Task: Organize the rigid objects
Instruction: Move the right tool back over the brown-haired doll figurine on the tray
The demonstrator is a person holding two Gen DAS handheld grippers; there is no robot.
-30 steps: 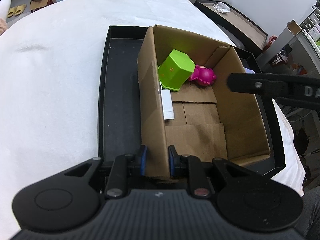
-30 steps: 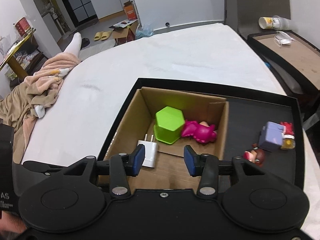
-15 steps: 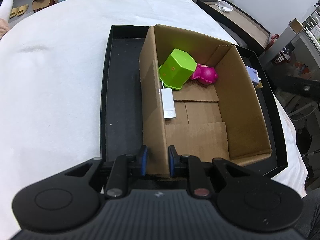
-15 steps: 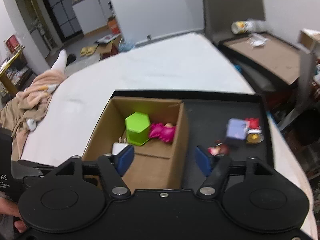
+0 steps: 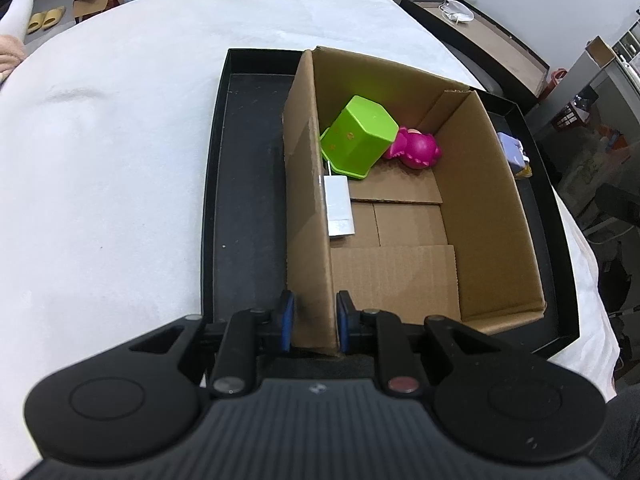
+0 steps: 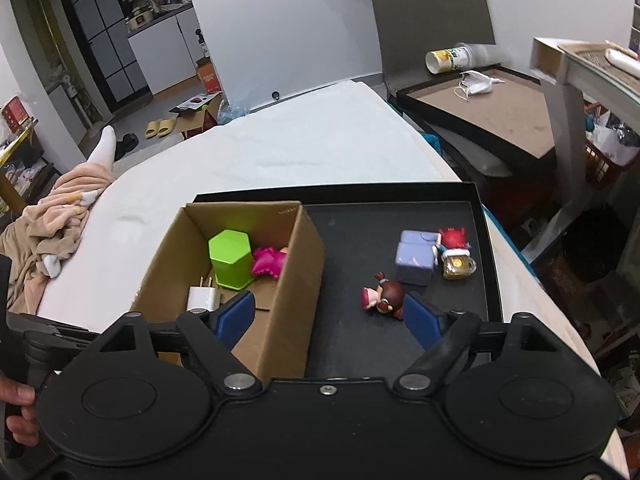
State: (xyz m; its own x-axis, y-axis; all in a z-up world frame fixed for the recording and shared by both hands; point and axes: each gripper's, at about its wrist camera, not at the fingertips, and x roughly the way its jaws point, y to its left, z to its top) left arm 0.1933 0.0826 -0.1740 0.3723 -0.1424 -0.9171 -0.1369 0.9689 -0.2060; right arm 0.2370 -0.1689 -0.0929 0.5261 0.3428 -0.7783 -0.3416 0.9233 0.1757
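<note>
Left claw (image 5: pixel 311 325) pinches the cardboard box (image 5: pixel 400 216) wall, steadying it on the black tray (image 6: pixel 352 332). Right claw (image 6: pixel 329 316) hangs spread wide above the brown-haired figurine (image 6: pixel 385 295); next move, I'd say: drop, pinch it, carry it boxward.

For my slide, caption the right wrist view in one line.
Open right gripper hovers over black tray, near doll figurine; cardboard box already holds three items.
</note>
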